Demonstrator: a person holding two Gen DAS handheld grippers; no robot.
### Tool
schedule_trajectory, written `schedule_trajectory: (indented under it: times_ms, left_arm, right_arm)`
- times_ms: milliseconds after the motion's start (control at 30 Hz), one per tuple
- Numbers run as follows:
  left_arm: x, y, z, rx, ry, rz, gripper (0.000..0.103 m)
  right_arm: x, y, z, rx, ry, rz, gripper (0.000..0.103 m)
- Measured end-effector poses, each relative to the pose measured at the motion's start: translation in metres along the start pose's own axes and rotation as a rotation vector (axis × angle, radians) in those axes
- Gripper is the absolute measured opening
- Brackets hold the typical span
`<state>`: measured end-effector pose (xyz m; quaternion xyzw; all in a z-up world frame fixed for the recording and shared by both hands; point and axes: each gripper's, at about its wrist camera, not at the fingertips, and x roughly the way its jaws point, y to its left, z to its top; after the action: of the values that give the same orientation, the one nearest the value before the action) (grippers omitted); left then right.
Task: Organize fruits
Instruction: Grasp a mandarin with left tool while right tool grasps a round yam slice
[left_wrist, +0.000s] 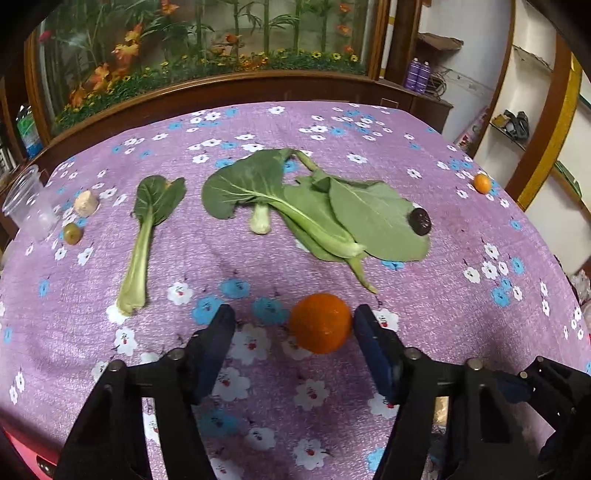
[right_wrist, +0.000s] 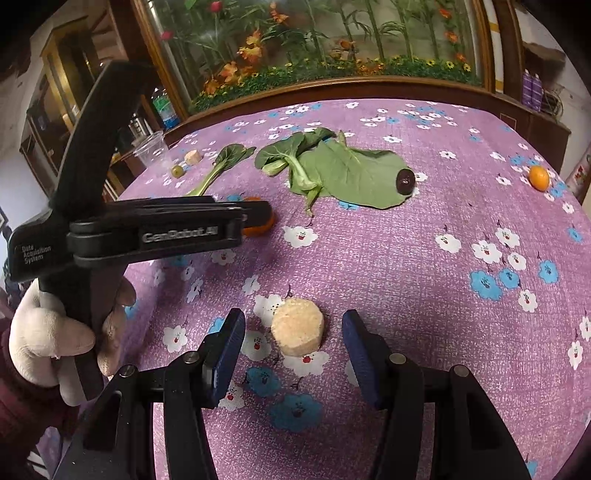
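Observation:
An orange mandarin (left_wrist: 320, 322) lies on the purple flowered cloth between the fingers of my left gripper (left_wrist: 294, 315). The right pad is at its side and the left pad stands well clear, so the jaws are open. In the right wrist view this same gripper (right_wrist: 260, 214) hangs over the mandarin (right_wrist: 258, 229), held by a gloved hand (right_wrist: 48, 332). My right gripper (right_wrist: 292, 317) is open around a pale round chunk (right_wrist: 297, 327), with a gap on both sides. Farther off lie a small orange fruit (left_wrist: 482, 183), a dark fruit (left_wrist: 420, 220) and a green fruit (left_wrist: 72, 233).
Bok choy leaves (left_wrist: 332, 206) and a single stalk (left_wrist: 144, 236) lie across the middle of the table. A clear plastic cup (left_wrist: 26, 203) and another pale chunk (left_wrist: 86, 203) sit at the far left edge. A wooden-framed glass case (left_wrist: 207, 55) stands behind the table.

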<state>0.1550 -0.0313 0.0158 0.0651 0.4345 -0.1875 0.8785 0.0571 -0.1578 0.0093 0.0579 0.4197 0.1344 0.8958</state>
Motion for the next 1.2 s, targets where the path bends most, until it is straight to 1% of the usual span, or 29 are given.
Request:
schedule_trajectory:
  times_ms: [33,100,167,200,233,267,333,400,600,733,900,1100,1200]
  left_arm:
    - [0.001,-0.002,0.0,0.01,0.001,0.0,0.057]
    - [0.003,-0.009,0.001,0.033,0.01,-0.006,0.043]
    - [0.008,-0.014,-0.001,0.048,0.029,-0.012,0.038]
    - [0.009,-0.015,-0.002,0.053,0.031,-0.008,0.036]
    - [0.01,-0.016,-0.003,0.058,0.031,-0.003,0.034]
    - [0.009,-0.017,-0.004,0.062,0.028,0.0,0.033]
    - [0.008,-0.017,-0.005,0.054,0.032,0.0,0.033]
    - [0.004,-0.017,-0.006,0.047,0.022,0.008,0.033]
    - [-0.016,-0.017,-0.012,0.039,-0.02,0.036,0.032]
    - [-0.037,-0.014,-0.022,0.012,-0.047,0.023,0.032]
    - [-0.07,-0.009,-0.039,-0.039,-0.082,0.0,0.032]
    - [-0.113,-0.001,-0.065,-0.081,-0.126,0.022,0.032]
    - [-0.139,0.009,-0.079,-0.119,-0.157,0.025,0.032]
  right_arm:
    - [0.001,0.001,0.0,-0.006,0.002,-0.003,0.059]
    - [0.001,0.002,0.0,-0.009,0.002,-0.005,0.059]
    - [0.0,0.001,0.0,-0.005,0.001,-0.005,0.058]
    - [0.0,0.001,0.0,-0.005,0.001,-0.008,0.056]
    - [0.0,0.001,0.0,-0.006,0.002,-0.012,0.051]
    - [0.0,0.002,0.0,-0.012,0.004,-0.016,0.047]
    - [0.0,0.003,-0.001,-0.021,0.007,-0.022,0.036]
    - [0.0,0.003,-0.001,-0.021,0.007,-0.025,0.033]
    - [-0.003,0.0,-0.002,-0.007,-0.002,-0.012,0.032]
    - [-0.008,0.003,-0.004,-0.014,-0.021,-0.005,0.032]
    - [-0.013,0.007,-0.007,-0.017,-0.037,-0.001,0.032]
    - [-0.019,0.014,-0.01,-0.016,-0.047,0.002,0.032]
    - [-0.03,0.022,-0.012,-0.024,-0.062,-0.003,0.032]
